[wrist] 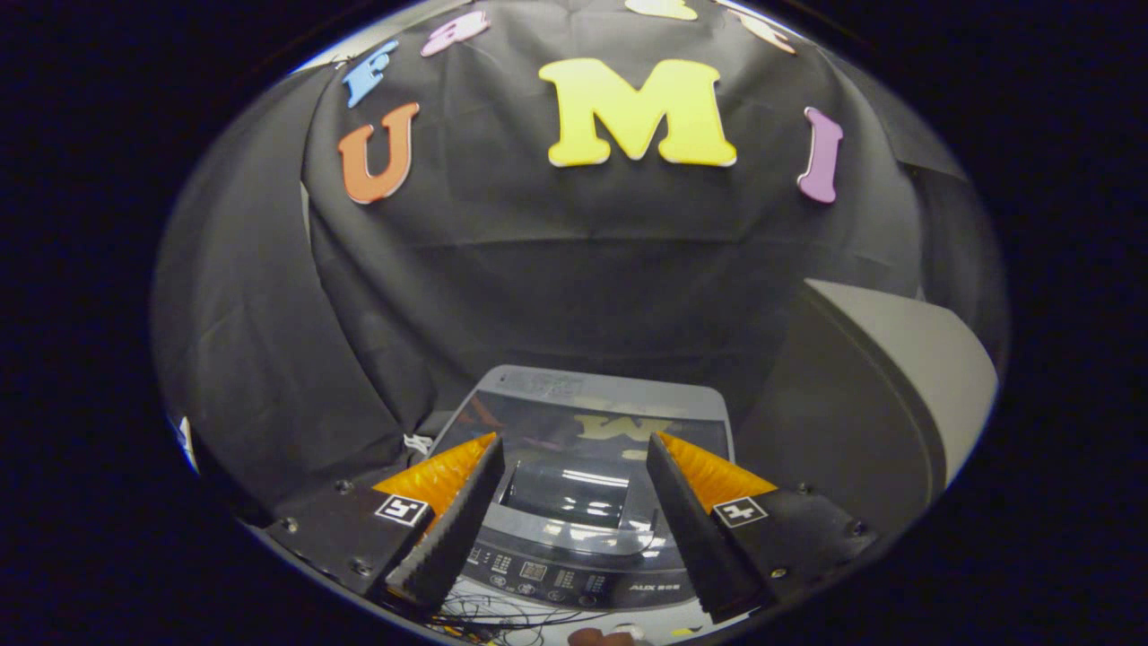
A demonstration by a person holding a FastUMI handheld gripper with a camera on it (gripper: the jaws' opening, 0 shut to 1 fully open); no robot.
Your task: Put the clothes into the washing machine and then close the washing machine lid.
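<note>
Spread wide and empty, the fingers [574, 502] hover above the washing machine [583, 502], whose glossy lid [587, 426] looks closed, so clothes could not go in.

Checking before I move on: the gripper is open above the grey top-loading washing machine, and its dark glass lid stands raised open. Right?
Not quite. The gripper view shows the dark glass lid lying flat and closed on the grey top-loading washing machine, mirroring the wall behind it. The rest holds: the gripper is open, its fingers spread apart above the machine with nothing between them.
</note>
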